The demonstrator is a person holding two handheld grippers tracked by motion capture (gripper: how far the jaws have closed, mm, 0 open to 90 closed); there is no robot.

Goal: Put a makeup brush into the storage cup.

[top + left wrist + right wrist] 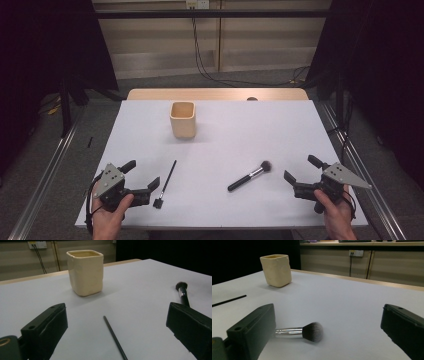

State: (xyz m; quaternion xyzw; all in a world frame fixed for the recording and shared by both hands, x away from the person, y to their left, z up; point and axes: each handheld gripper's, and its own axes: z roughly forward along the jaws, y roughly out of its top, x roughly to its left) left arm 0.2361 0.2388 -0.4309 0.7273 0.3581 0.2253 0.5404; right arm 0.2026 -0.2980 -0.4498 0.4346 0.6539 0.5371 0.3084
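A cream square cup (182, 119) stands upright toward the back of the white table (280, 130). A thin black brush (166, 184) lies near the front left, a fluffy makeup brush (249, 175) near the front right. My left gripper (141, 176) rests open at the front left, just left of the thin brush (115, 337), with nothing between its jaws. The cup (85, 272) stands ahead of it. My right gripper (303, 169) sits open at the front right, the makeup brush (305, 331) lying just beyond its left jaw. The cup (276, 270) is far off to its left.
Metal rails (47, 175) run along both sides of the table on the floor. Cables (210, 70) hang from a wall socket behind the table. Dark curtains flank the scene.
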